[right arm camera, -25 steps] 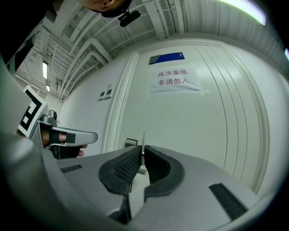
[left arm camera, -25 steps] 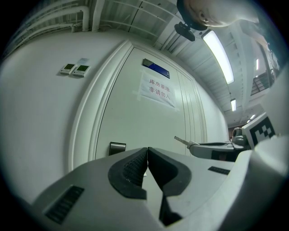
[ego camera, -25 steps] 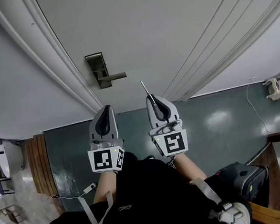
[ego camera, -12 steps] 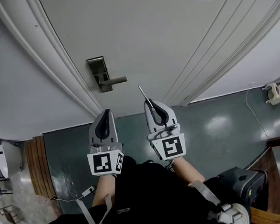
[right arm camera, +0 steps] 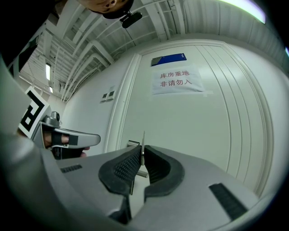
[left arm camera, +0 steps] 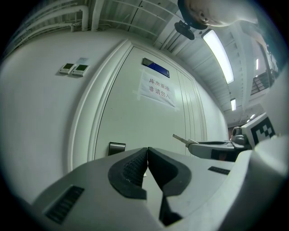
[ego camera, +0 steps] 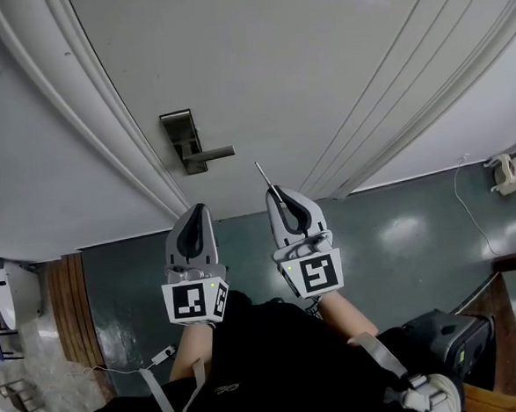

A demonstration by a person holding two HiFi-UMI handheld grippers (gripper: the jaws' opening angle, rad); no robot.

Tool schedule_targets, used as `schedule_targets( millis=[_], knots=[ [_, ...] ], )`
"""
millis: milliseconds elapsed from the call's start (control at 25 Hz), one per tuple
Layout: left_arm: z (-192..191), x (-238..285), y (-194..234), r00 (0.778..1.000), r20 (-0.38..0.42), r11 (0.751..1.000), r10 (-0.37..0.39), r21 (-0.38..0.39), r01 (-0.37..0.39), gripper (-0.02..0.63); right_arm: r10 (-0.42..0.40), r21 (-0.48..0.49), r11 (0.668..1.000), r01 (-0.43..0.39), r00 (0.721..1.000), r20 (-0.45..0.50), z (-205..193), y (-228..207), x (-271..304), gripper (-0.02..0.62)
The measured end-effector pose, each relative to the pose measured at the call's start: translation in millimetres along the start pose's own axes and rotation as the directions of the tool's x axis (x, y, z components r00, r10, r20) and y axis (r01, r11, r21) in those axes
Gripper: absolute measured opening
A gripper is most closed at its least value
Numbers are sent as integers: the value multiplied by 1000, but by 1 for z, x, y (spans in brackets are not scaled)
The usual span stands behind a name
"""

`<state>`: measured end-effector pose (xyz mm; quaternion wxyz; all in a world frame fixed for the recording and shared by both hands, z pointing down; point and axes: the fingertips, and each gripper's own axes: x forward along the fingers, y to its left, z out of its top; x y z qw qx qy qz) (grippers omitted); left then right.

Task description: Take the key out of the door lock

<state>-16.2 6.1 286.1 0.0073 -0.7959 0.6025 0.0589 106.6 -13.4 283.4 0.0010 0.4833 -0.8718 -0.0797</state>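
The grey lock plate with its lever handle sits on the white door. The key is out of the lock; my right gripper is shut on it, and its thin metal blade sticks out toward the door, right of the handle. In the right gripper view the key stands upright between the pads, in front of the lock plate. My left gripper hangs below the handle, shut on nothing. Its tips meet in the left gripper view.
A paper notice and a blue sign hang on the door. The door frame mouldings run along its left edge, with wall switches beyond. On the floor stand a dark case and a cable.
The view has shifted a little and both grippers sit slightly lower in it. The right gripper still holds the key clear of the lock.
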Motion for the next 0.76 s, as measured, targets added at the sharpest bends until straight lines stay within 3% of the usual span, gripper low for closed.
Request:
schedule_targets(
  millis=[760],
  knots=[
    [-8,5,1,1000,-16,1000,-4,-8,4,23,-12,26,1000,13,1000,-11,-10,-5,1,31]
  ],
)
